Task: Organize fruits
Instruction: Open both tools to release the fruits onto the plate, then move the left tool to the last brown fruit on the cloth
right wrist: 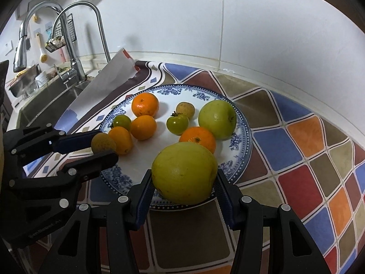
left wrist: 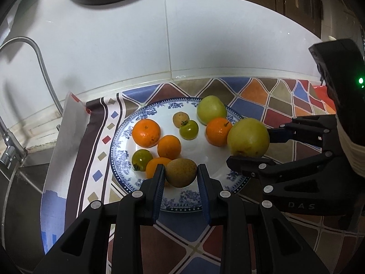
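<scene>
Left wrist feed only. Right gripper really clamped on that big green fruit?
Observer: Yes. The right wrist view shows both pads of the right gripper pressed against the big green fruit.
Operator: And my side?
Observer: From there the brown fruit sits between the left gripper fingers, at the plate rim. Lifted or not, cannot tell.
Operator: What's further left?
Observer: A wire basket hangs on the wall behind the faucets.

You see a round white china plate [right wrist: 241,123] rimmed in blue floral print, orange tangerines [left wrist: 146,133], yellow-green apples [right wrist: 184,175], a speckled brown fruit [left wrist: 180,172], all on a harlequin tablecloth [right wrist: 303,159] of blue, orange, red and olive diamonds.
</scene>
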{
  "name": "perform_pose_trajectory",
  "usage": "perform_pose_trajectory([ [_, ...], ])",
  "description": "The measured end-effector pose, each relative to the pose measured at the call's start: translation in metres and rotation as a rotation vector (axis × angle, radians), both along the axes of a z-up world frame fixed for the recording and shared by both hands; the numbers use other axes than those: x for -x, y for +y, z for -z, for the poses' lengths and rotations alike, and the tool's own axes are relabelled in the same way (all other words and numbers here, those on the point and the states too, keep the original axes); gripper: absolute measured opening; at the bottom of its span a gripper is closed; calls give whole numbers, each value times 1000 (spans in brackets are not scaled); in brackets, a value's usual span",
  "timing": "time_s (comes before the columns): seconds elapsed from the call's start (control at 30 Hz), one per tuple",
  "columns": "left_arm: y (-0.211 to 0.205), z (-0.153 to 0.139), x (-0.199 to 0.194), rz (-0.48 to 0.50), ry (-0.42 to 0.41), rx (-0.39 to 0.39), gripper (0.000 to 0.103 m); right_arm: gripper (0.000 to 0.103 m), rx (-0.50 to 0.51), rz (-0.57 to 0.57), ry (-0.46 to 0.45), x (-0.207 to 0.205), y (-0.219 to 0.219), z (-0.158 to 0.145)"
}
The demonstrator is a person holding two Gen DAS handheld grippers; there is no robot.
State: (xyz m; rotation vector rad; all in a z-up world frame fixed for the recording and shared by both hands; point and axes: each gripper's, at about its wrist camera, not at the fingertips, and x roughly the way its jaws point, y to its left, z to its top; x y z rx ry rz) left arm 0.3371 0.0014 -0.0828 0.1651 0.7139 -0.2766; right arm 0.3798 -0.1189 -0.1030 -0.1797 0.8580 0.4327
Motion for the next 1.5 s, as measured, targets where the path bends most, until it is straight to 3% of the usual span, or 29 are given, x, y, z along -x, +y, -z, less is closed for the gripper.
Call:
perform_pose_trajectory([
  [0.3,8,-11,8,-45,-32,-10,42,54,-9,2,25,-2,2,4],
  [0.43,14,-10,13,-78,-22,1,42,63,-15,15,-31,5,2,-6],
  [0.6,20,-10,23,-109,-15,4,43,63,-10,52,-71,15,-1,-17],
  [1.07,21,-15,93,-51,8,-7,46,63,17,32,-120,84,0,-35],
  [1.5,15,-2,148,-1,57,-20,46,63,-3,-3,-15,139,2,-23],
])
